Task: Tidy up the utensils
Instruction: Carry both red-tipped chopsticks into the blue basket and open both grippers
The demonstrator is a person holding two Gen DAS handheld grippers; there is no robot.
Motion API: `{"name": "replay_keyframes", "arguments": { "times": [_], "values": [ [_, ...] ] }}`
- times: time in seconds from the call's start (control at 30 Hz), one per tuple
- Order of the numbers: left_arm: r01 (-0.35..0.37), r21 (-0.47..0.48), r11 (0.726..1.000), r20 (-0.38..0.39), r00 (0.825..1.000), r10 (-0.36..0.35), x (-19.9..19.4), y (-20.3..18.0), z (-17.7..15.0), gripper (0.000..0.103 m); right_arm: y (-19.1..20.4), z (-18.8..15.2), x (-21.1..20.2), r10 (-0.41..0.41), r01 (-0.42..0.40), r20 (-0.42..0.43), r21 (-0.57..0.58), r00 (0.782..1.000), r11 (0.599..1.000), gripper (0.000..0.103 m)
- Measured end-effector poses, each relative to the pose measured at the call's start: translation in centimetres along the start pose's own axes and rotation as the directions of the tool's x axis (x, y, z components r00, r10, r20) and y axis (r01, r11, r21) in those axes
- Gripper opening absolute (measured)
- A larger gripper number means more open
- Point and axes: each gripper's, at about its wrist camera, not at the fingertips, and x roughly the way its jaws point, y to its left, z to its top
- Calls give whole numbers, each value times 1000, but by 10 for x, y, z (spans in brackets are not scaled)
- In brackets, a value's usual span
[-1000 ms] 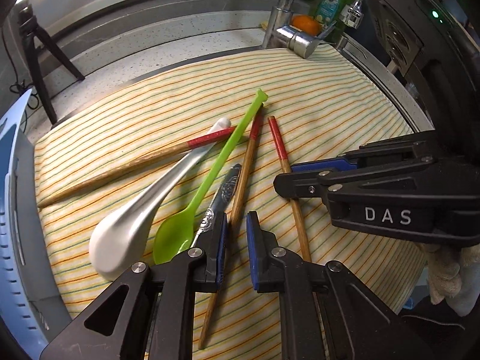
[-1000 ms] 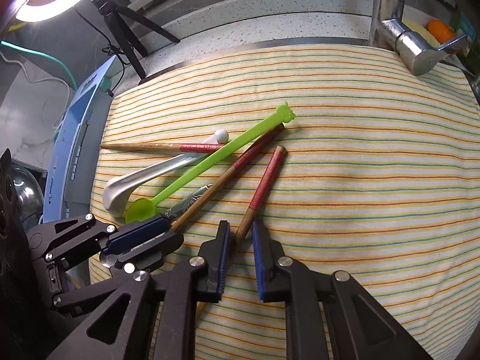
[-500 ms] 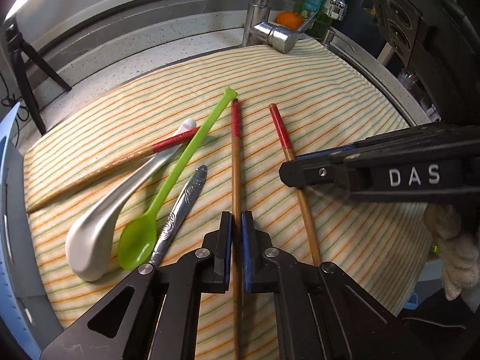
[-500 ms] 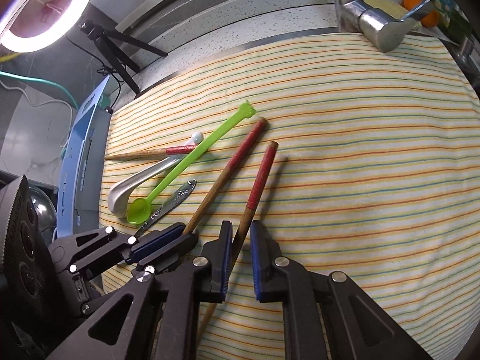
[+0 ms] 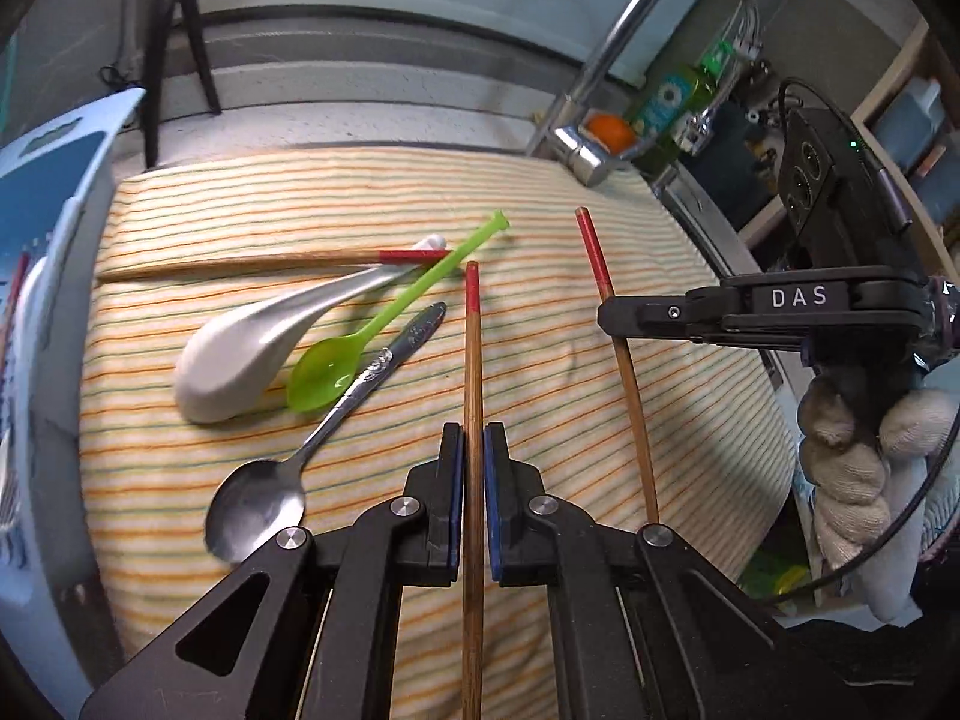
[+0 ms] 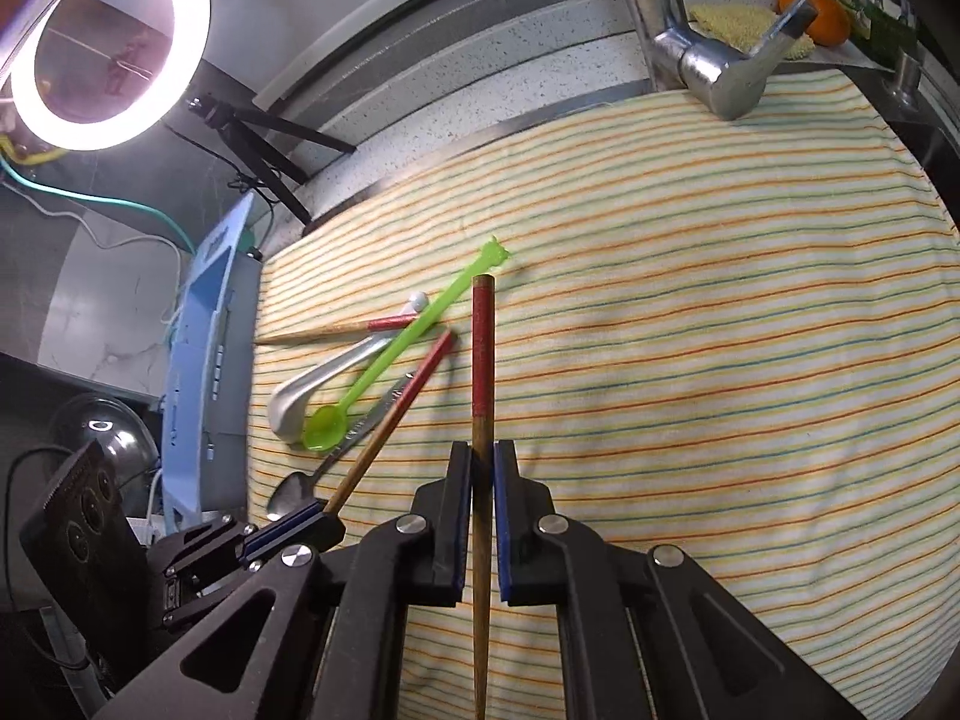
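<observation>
My left gripper (image 5: 473, 438) is shut on a red-tipped wooden chopstick (image 5: 473, 354) that points away from me above the striped cloth (image 5: 600, 228). My right gripper (image 6: 482, 456) holds a second chopstick (image 6: 482, 360), its jaws closing tight on it; the left wrist view shows this gripper (image 5: 612, 318) at the right, in a gloved hand. A third chopstick (image 5: 270, 262) lies on the cloth over a white spoon (image 5: 240, 360). Beside them lie a green plastic spoon (image 5: 360, 342) and a metal spoon (image 5: 312, 456).
A light blue dish rack (image 5: 54, 192) borders the cloth on the left. The chrome faucet (image 5: 588, 138), an orange (image 5: 609, 129) and a green soap bottle (image 5: 672, 96) stand at the back right. A ring light (image 6: 108, 42) on a tripod (image 6: 258, 138) stands behind.
Both grippers closed on their chopsticks and raised them off the cloth, away from the pile. The metal spoon's bowl now shows. The spoons and third chopstick stayed put.
</observation>
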Motion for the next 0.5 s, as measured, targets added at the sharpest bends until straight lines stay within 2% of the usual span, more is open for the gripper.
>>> {"name": "replay_keyframes", "arguments": {
  "times": [0.3,0.5],
  "values": [
    [-43,-72,996,105,993,50,-54,25,-3,5,52,8,-14,62,-59,29,-96,998,994,6],
    [-104,-129,986,174,977,126,-93,56,-1,5,92,16,-10,111,-105,25,-155,994,982,6]
  ]
}}
